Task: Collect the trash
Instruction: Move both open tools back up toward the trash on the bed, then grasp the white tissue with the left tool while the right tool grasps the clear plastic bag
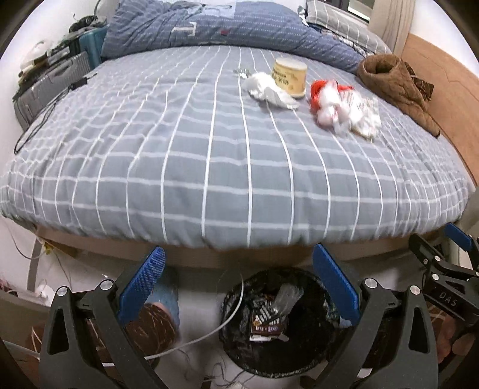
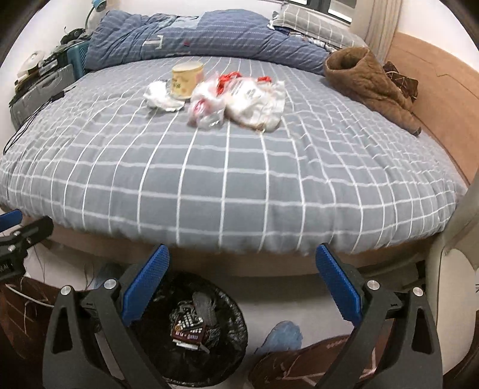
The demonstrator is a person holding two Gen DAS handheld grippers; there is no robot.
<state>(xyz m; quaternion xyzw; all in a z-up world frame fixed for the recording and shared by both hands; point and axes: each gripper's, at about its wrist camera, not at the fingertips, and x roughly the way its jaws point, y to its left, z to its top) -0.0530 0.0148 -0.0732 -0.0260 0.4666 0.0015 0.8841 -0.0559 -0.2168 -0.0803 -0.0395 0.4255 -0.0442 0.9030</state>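
Observation:
On the grey checked bed [image 1: 209, 155] [image 2: 209, 179] lie a crumpled white tissue [image 1: 268, 89] [image 2: 161, 95], a cream paper cup [image 1: 290, 76] [image 2: 185, 79] and crumpled red-and-white plastic bags [image 1: 344, 104] [image 2: 239, 98]. A black-lined trash bin [image 1: 278, 326] [image 2: 197, 329] stands on the floor by the bed's near edge, holding wrappers. My left gripper [image 1: 239, 278] is open above the bin, with nothing between its fingers. My right gripper [image 2: 242, 281] is open too, just right of the bin, and also shows at the right edge of the left wrist view [image 1: 449, 263].
A brown quilted garment [image 1: 395, 86] [image 2: 368, 83] lies at the bed's right side, a blue duvet [image 1: 227, 27] [image 2: 194, 39] and pillow at the far end. A suitcase [image 1: 45, 86] and clutter stand left of the bed. A white cable [image 1: 209, 329], slippers [image 2: 299, 365] and a blue cloth [image 2: 281, 335] lie on the floor.

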